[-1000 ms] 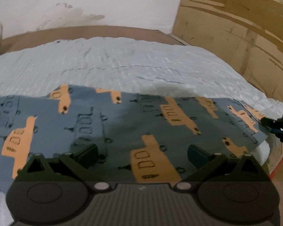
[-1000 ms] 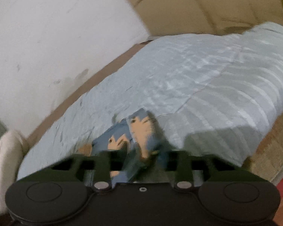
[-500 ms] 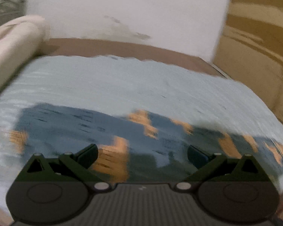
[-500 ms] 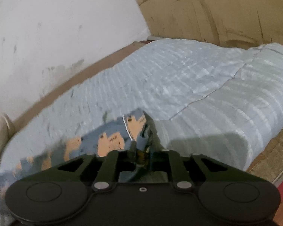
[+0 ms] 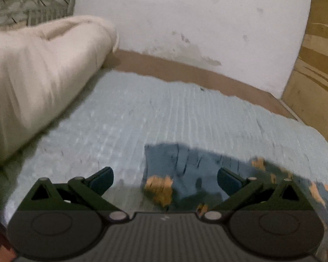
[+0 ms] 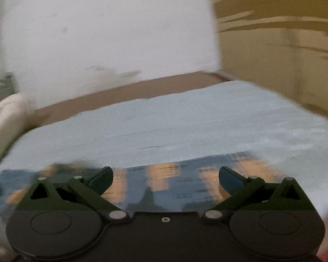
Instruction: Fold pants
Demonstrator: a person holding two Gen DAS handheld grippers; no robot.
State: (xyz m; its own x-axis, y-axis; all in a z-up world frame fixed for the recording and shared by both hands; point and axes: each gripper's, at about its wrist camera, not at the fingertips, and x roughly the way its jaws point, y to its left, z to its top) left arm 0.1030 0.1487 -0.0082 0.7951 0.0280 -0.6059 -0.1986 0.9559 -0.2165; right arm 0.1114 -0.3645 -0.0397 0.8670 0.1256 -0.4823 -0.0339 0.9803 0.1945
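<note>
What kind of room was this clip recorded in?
Most likely a bedroom. A bed with a pale blue ribbed cover sits against a scuffed white wall, a rolled cream duvet lies at one end, and a metal headboard shows behind it.

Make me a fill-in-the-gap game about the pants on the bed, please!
1. The blue pants have pictures on them coloured ____.
2. The pants lie on a light ____ bedspread.
3. The right tool has just been opening, and its jaws hold ____.
4. Beside the bedspread, near the wall, rests a rolled ____ blanket.

Missing words: orange; blue; nothing; cream
</note>
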